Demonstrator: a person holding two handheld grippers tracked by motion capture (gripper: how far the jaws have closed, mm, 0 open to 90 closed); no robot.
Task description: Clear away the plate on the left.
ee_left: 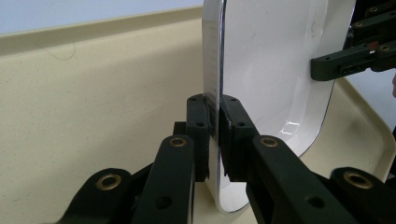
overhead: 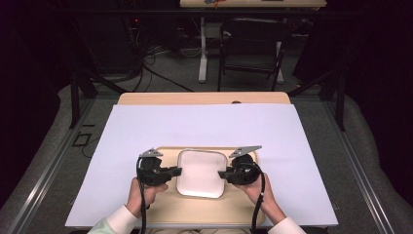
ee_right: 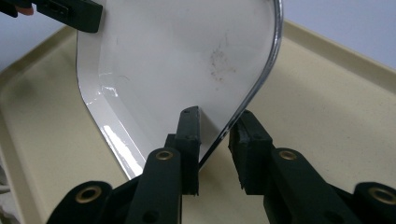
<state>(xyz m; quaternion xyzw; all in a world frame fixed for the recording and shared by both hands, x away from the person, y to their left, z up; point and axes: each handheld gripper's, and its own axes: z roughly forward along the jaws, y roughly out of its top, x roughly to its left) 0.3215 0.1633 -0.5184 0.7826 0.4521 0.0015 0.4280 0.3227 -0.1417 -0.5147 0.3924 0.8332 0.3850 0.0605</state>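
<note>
A white square plate (overhead: 200, 173) with rounded corners lies over a beige tray (overhead: 165, 209) near the table's front edge. My left gripper (overhead: 179, 170) is shut on the plate's left rim, and its pads pinch the thin edge (ee_left: 215, 126) of the plate (ee_left: 271, 60). My right gripper (overhead: 220, 174) is shut on the opposite rim. In the right gripper view the curved lip of the plate (ee_right: 177, 60) passes between the jaws of that gripper (ee_right: 217, 135). Each gripper view shows the other gripper's tips on the far rim. Whether the plate rests on the tray (ee_right: 327, 93) I cannot tell.
A white sheet (overhead: 204, 122) covers most of the table, with a wooden strip (overhead: 204, 98) bare at the far edge. Beyond the table stand a dark chair (overhead: 253, 44) and a desk leg, and cables lie on the floor at the back left.
</note>
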